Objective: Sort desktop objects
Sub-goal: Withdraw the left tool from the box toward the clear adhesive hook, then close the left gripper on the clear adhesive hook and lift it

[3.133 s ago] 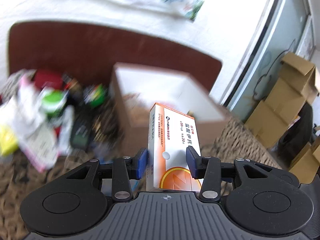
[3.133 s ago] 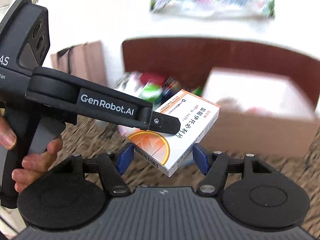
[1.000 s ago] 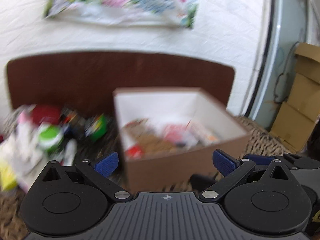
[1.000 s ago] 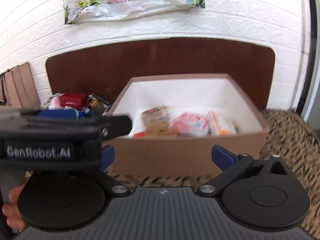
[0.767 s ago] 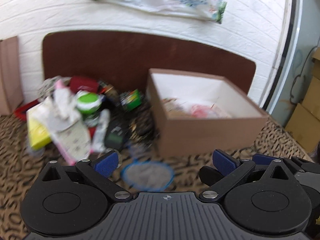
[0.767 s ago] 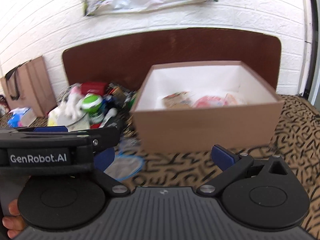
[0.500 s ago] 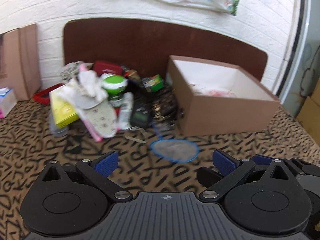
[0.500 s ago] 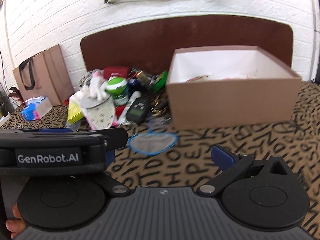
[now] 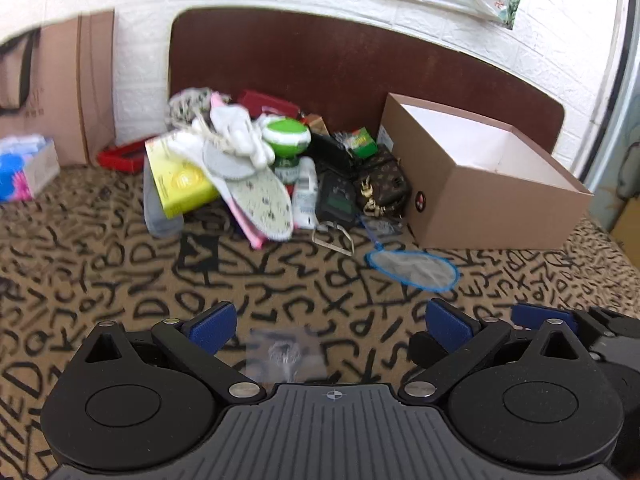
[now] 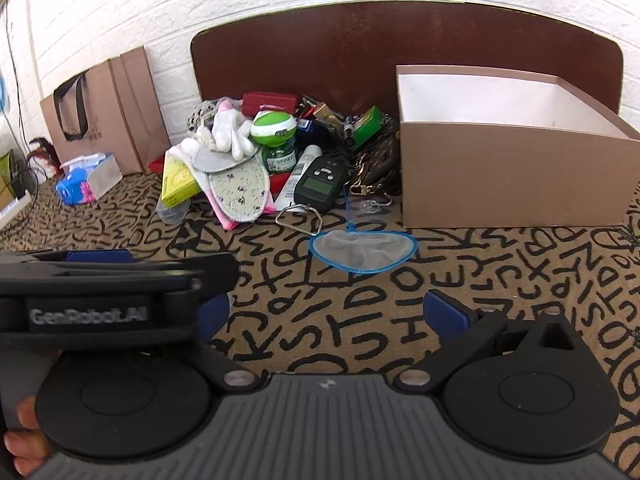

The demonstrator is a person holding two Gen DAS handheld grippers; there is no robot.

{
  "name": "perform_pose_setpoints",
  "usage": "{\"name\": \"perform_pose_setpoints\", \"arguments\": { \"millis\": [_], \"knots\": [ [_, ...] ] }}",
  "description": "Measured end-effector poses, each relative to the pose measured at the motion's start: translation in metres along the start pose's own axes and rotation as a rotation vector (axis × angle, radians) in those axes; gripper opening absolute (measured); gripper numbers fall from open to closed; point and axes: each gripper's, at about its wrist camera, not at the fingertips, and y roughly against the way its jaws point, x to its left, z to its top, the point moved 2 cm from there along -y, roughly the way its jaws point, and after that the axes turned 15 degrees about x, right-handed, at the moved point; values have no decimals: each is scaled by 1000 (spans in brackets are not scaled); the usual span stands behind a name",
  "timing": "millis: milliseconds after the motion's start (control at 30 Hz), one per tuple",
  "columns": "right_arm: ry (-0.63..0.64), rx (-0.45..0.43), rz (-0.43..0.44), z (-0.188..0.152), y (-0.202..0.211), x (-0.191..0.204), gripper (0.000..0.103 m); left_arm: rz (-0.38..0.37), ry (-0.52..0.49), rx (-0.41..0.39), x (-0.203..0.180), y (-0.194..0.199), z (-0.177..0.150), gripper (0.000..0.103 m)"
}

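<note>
A brown cardboard box [image 9: 500, 208] [image 10: 512, 176] with a white inside stands at the right; its contents are hidden from here. A pile of objects lies to its left: a yellow box [image 9: 180, 178] [image 10: 176, 182], white gloves [image 9: 236, 136], a green-lidded jar [image 9: 286, 138] [image 10: 274, 130], a black digital scale [image 10: 320, 184] and a patterned pouch [image 9: 382, 184]. A blue-rimmed small net [image 9: 412, 266] [image 10: 362, 250] lies in front. A clear plastic baggie [image 9: 286, 354] lies just ahead of my left gripper [image 9: 330, 322], which is open and empty. My right gripper [image 10: 334, 310] is open and empty, well back from the pile.
A brown paper bag [image 9: 60, 92] [image 10: 104, 112] stands against the brick wall at the left, with a blue tissue pack [image 9: 22, 166] [image 10: 82, 180] beside it. A dark brown board [image 10: 400, 48] backs the pile. The letter-patterned cloth [image 10: 360, 308] covers the table.
Both grippers pulled back from the box and swung left, so the pile and net came into view. Earlier the left one held an orange-and-white medicine box; it is open and empty now.
</note>
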Motion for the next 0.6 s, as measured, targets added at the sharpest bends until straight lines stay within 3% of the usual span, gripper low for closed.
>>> {"name": "perform_pose_setpoints", "arguments": {
  "millis": [300,600],
  "knots": [
    [59,100,1,-11,-44,22,103,-19,35,37,42,-16,-4,103],
    [176,75,98,-7,-52,45,92,-57,47,131,61,-32,7,81]
  ]
}}
